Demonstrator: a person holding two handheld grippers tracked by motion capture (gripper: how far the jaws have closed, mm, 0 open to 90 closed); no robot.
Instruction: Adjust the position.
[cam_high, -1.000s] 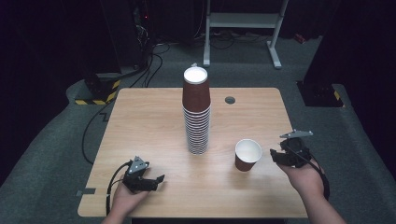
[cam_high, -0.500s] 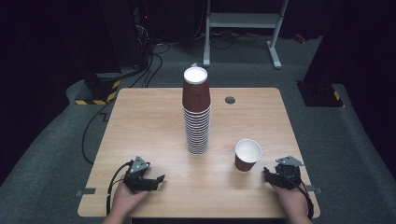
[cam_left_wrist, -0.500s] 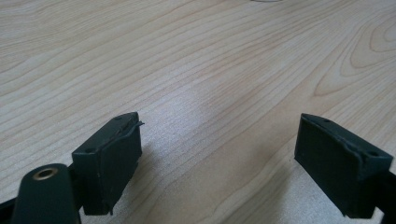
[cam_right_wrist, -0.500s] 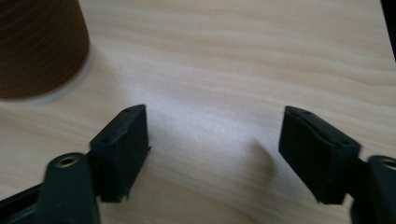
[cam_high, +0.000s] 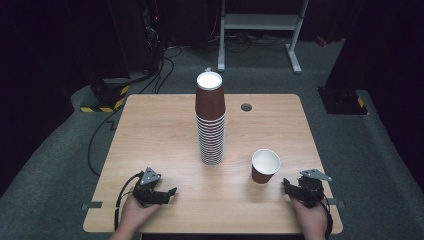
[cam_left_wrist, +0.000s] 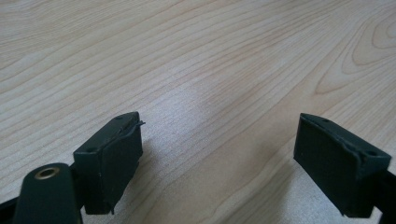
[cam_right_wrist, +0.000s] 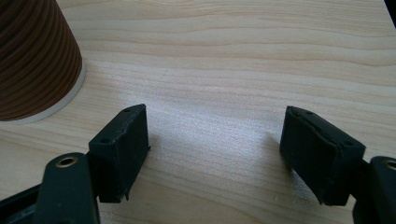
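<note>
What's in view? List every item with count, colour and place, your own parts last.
cup stack: one tall stack, brown with white rims, table centre; exact count of cups cannot be told
cup: 1, brown outside and white inside, upright, right of the stack near the right gripper
table: 1, light wood, middle of the high view
grommet: 1, grey, set in the table top toward its far edge
frame: 1, white metal, on the floor beyond the table
cables: several, black, on the floor at far left
left gripper: 1, black, open, near left edge
right gripper: 1, black, open, near right edge
hands: 2, holding the grippers
</note>
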